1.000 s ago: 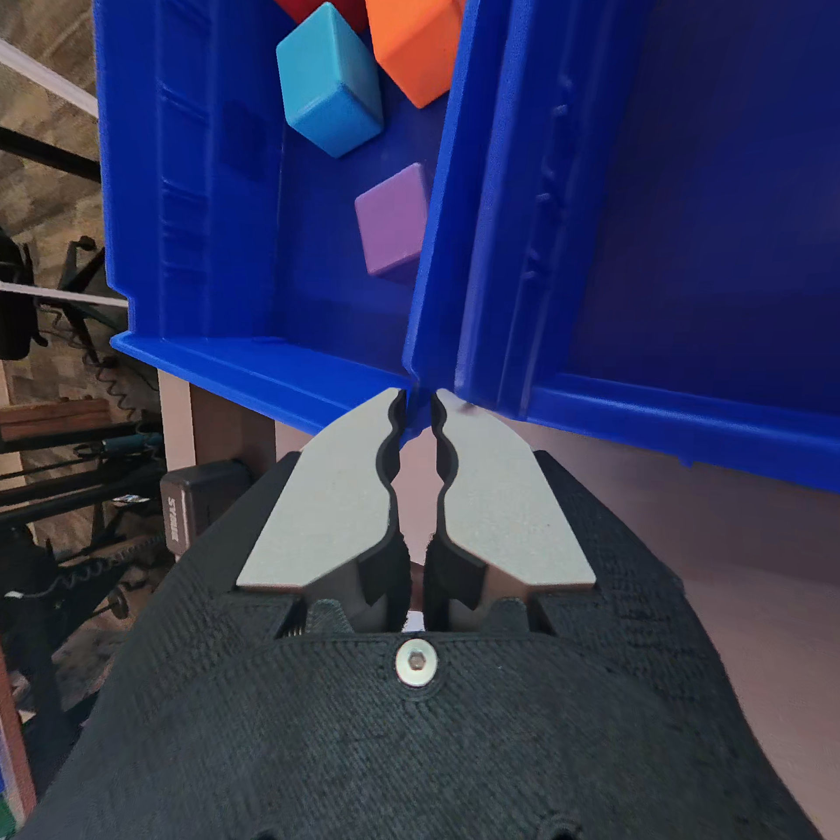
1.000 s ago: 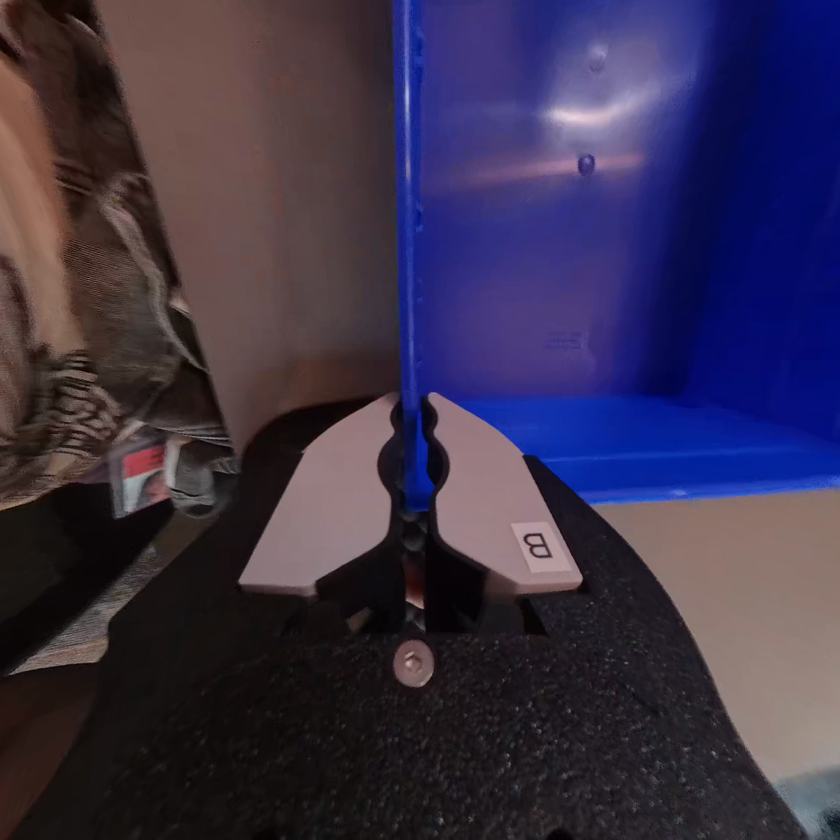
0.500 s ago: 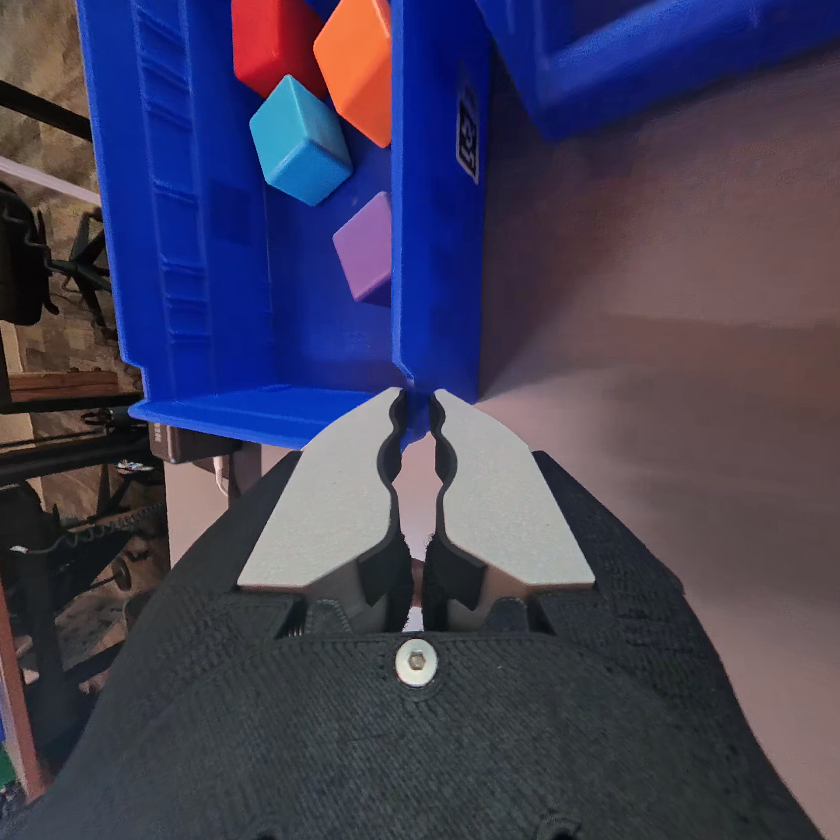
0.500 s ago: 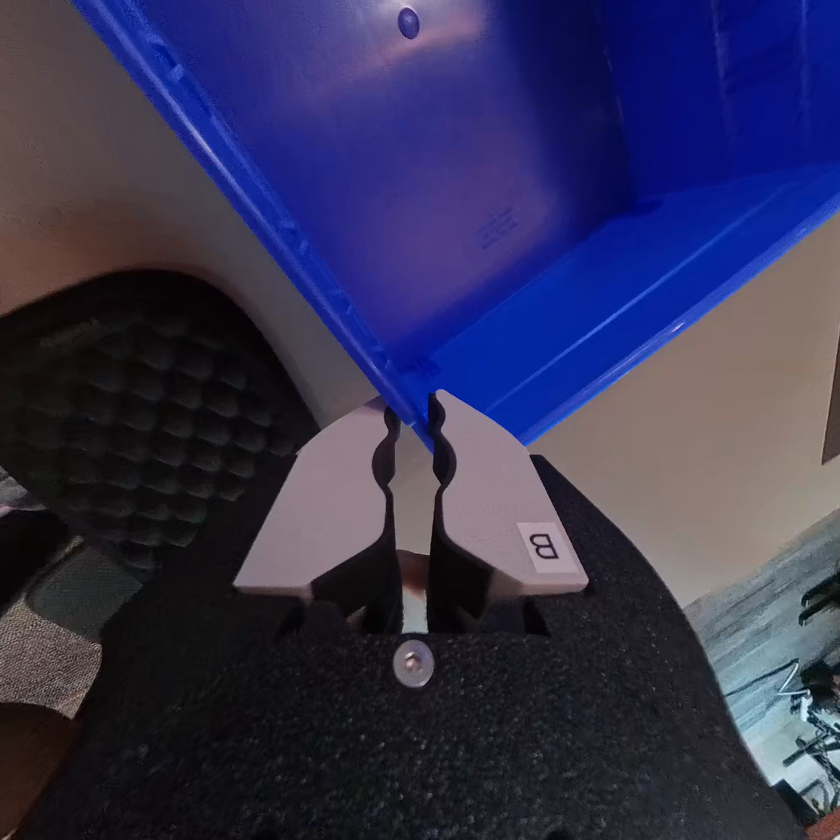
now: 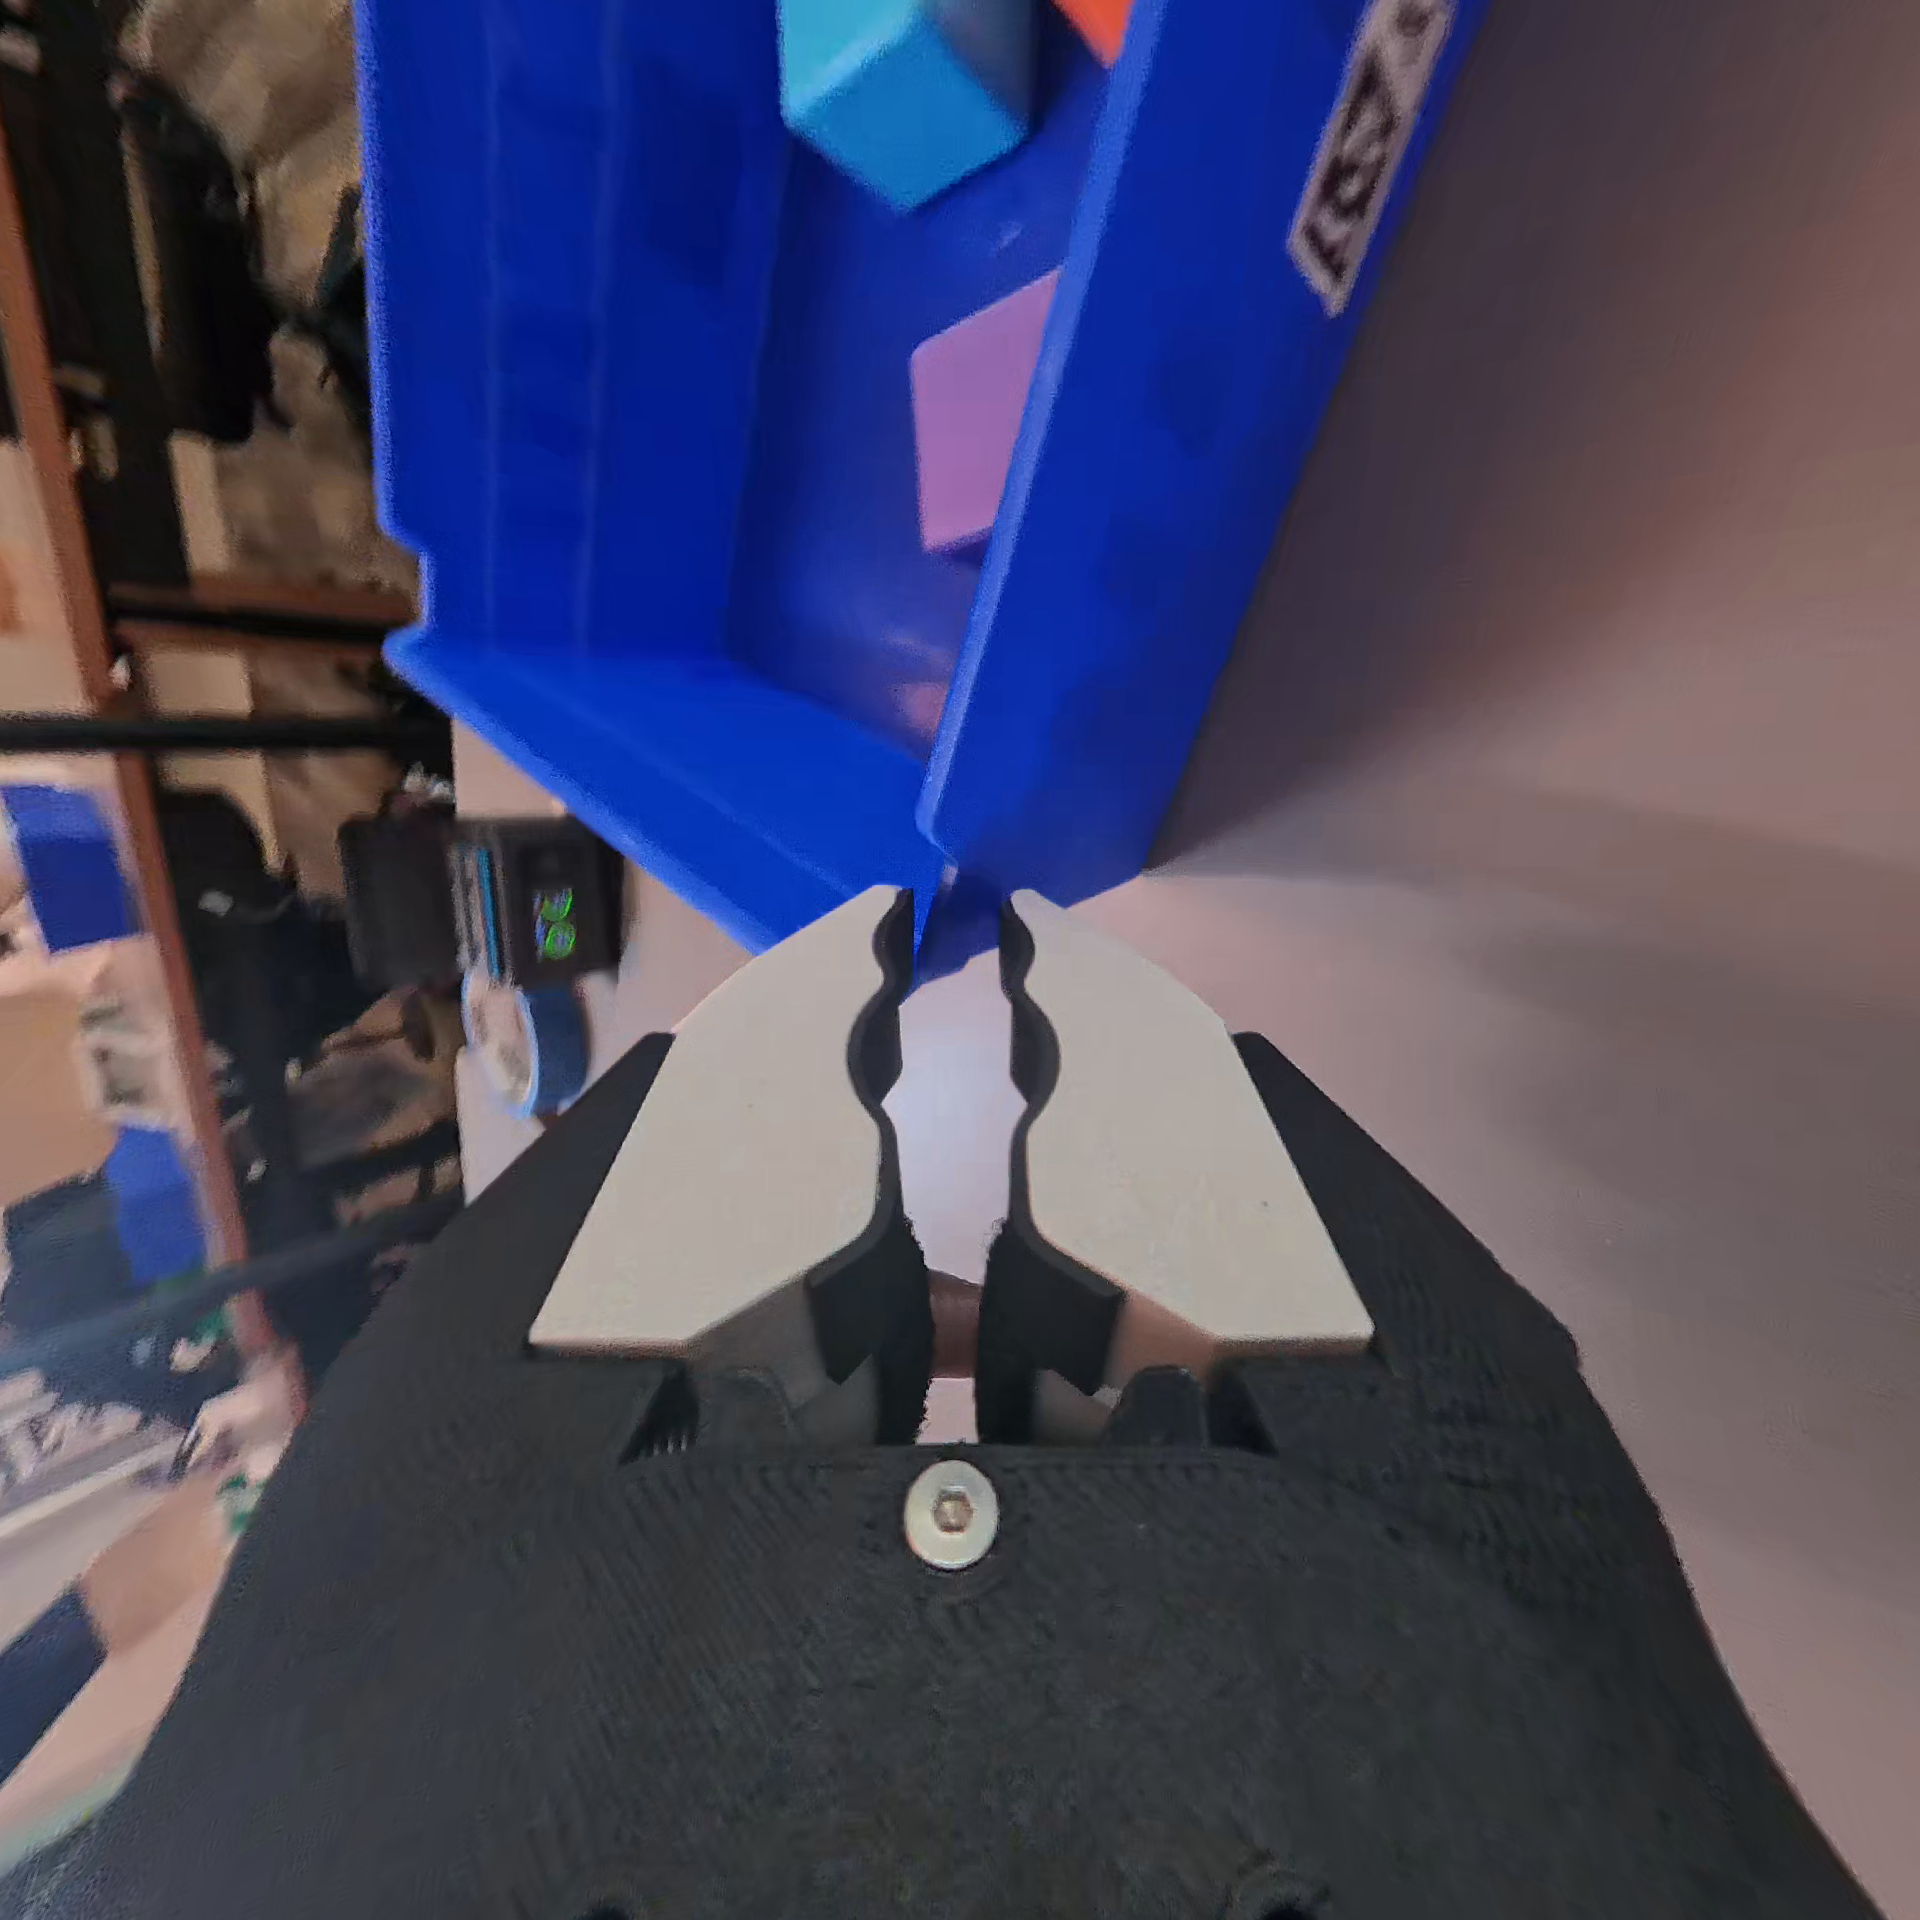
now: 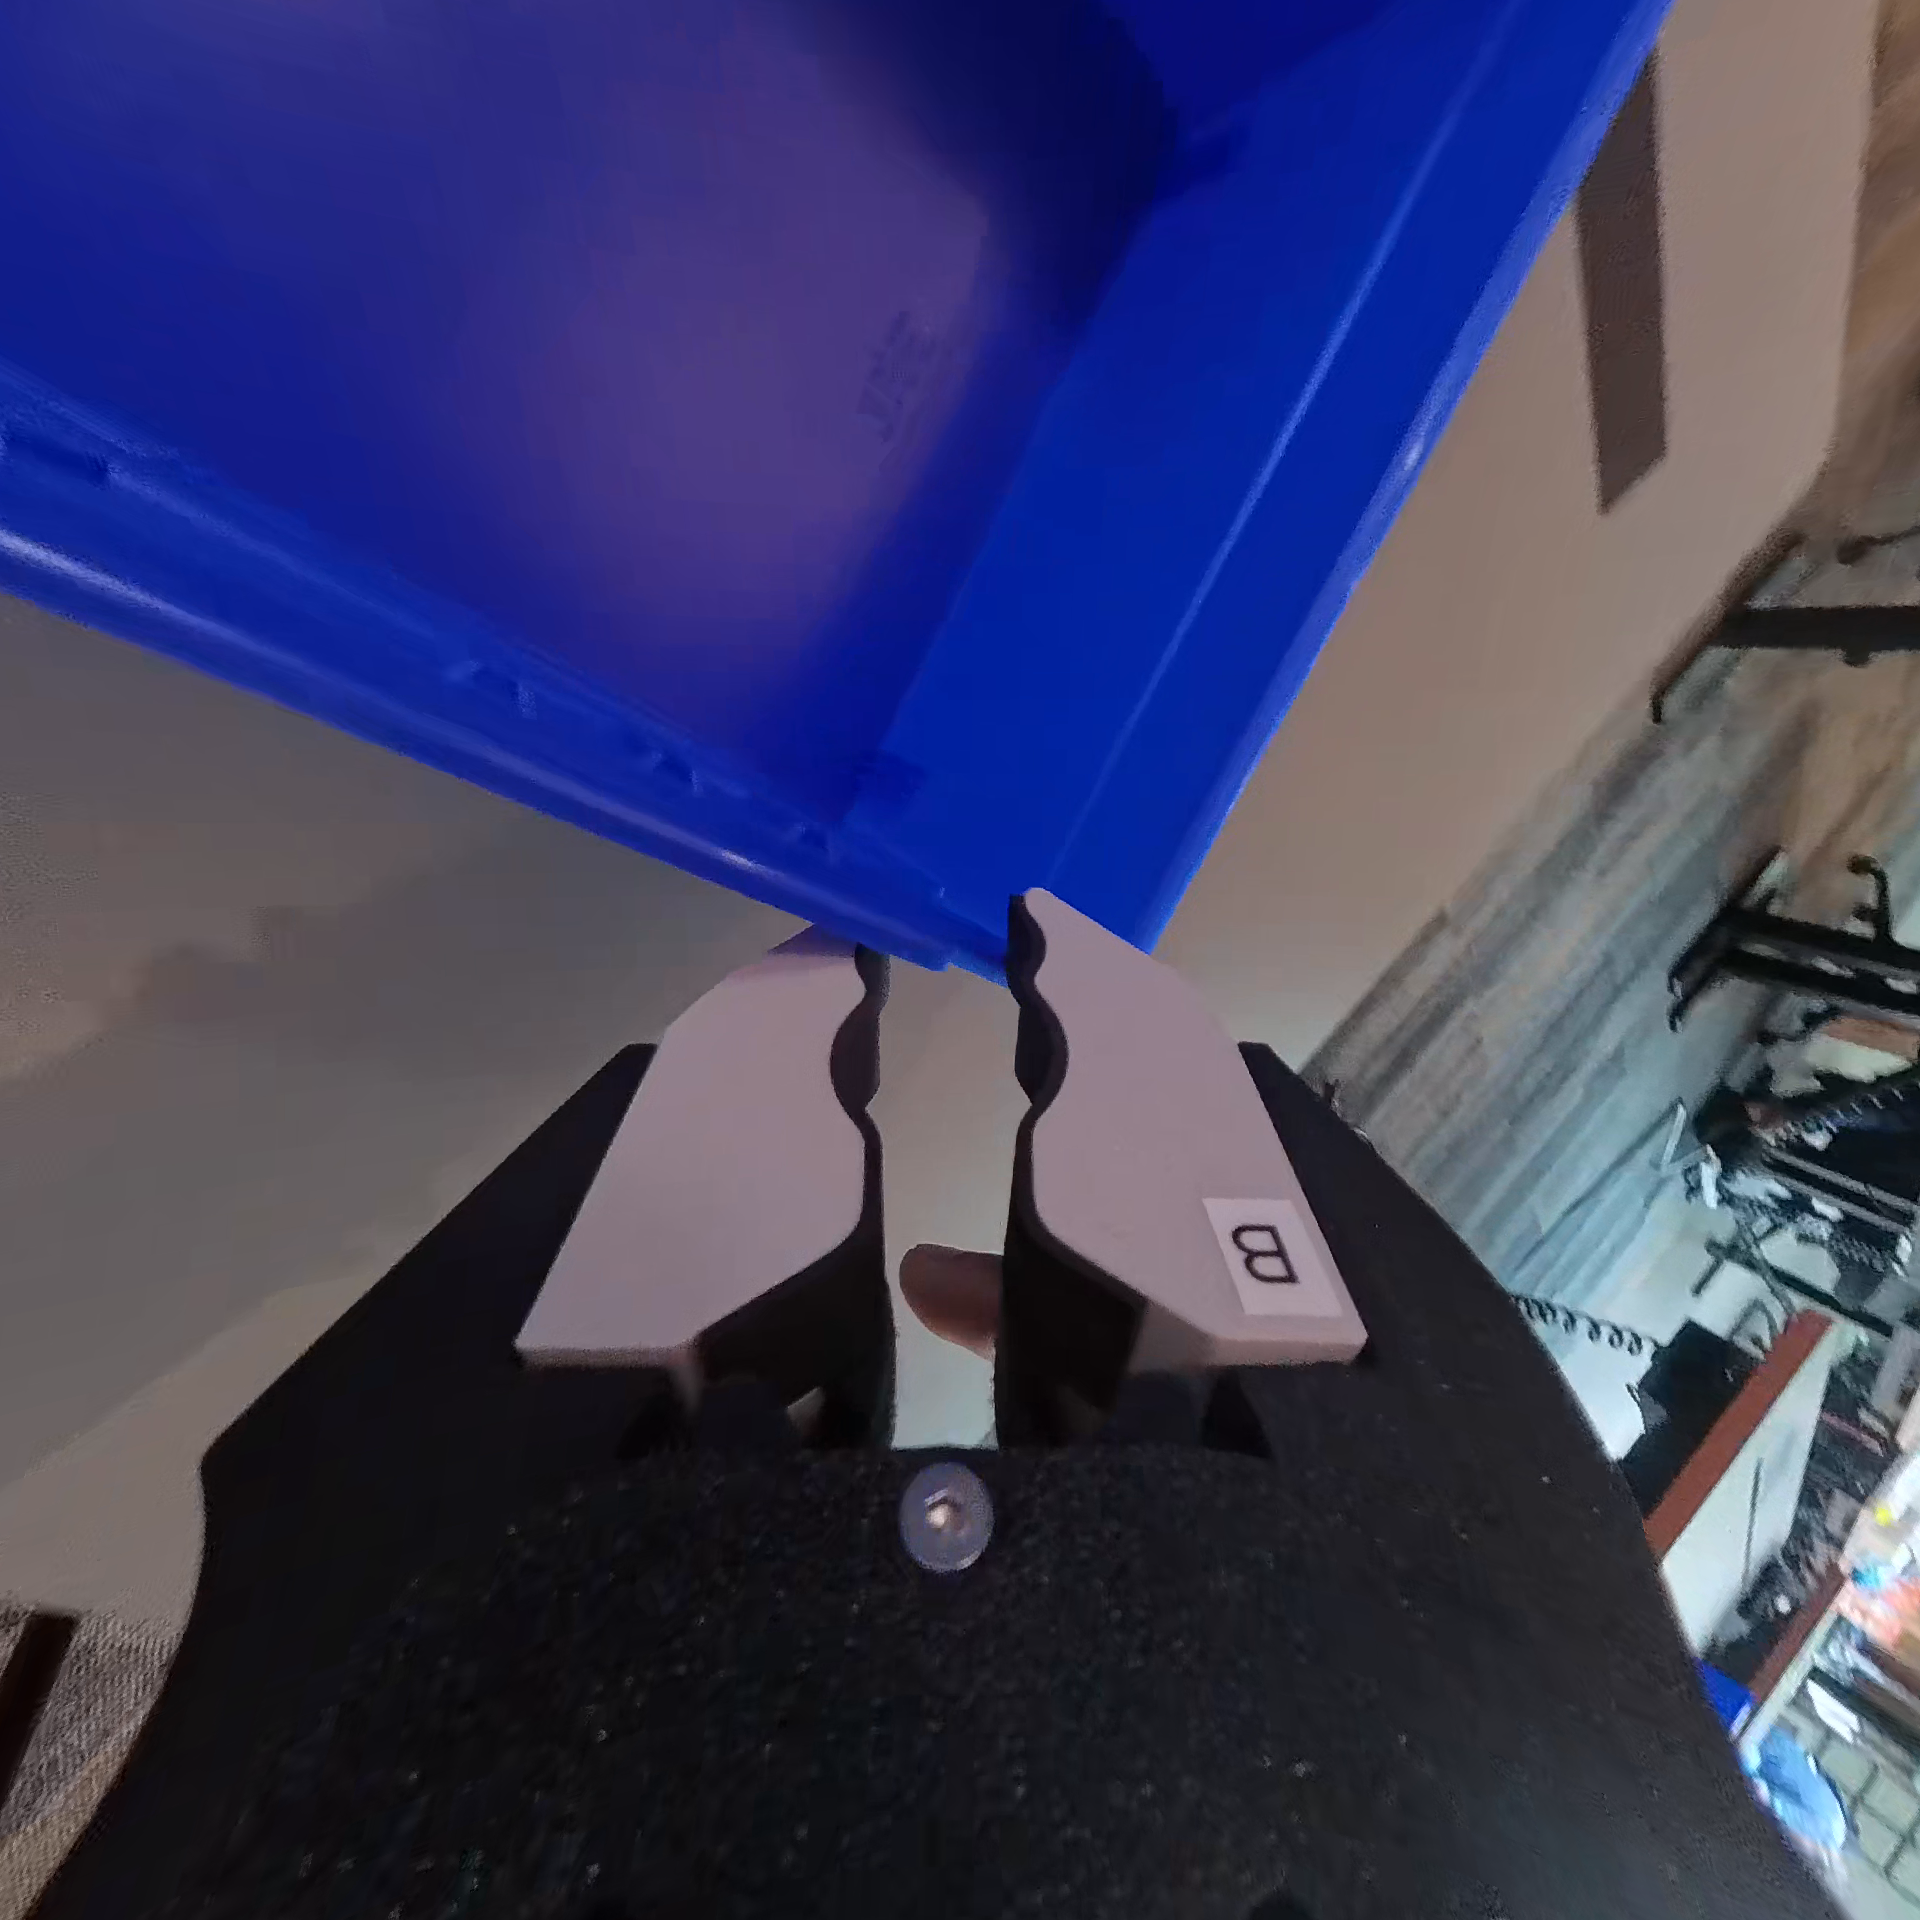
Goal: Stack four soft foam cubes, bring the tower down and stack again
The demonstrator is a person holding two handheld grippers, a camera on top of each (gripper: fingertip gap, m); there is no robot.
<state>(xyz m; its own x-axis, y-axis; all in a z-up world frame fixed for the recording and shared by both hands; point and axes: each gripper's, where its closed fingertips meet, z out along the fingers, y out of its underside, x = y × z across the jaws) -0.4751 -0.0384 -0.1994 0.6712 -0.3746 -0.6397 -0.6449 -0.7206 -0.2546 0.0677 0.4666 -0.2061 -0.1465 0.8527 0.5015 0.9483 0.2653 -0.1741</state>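
- The left gripper [image 5: 951, 914] has its two pale fingers [image 5: 748, 1122] parted by a narrow gap. The corner of a blue bin wall sits between the tips, touching the left tip. Whether it is still pinched cannot be told.
- The right gripper [image 6: 940, 935] shows a similar narrow gap. Its tips meet the corner rim of an empty blue bin [image 6: 623, 364]; a firm hold cannot be confirmed here either.
- In the left wrist view, the blue bin with cubes [image 5: 582, 364] stretches from the fingertips toward twelve o'clock, tilted slightly toward one o'clock.
- Inside it, a purple foam cube [image 5: 977, 416] lies against the right-hand wall. A light blue foam cube [image 5: 904, 94] sits beyond it at twelve o'clock. A sliver of an orange foam cube [image 5: 1091, 26] shows at the top edge. A fourth cube is not in view.
- A black-and-white sticker [image 5: 1361, 197] is on the bin's outer wall at one o'clock.
- The pale counter [image 5: 1558, 935] fills the three o'clock side. Blurred room clutter fills the nine o'clock side.
- Judgement: the bins appear to be getting positioned; no stacking has begun.
- To do this well, let each bin settle flat on the counter, open the fingers fully, and back straight off the rim so neither bin is dragged or tipped.
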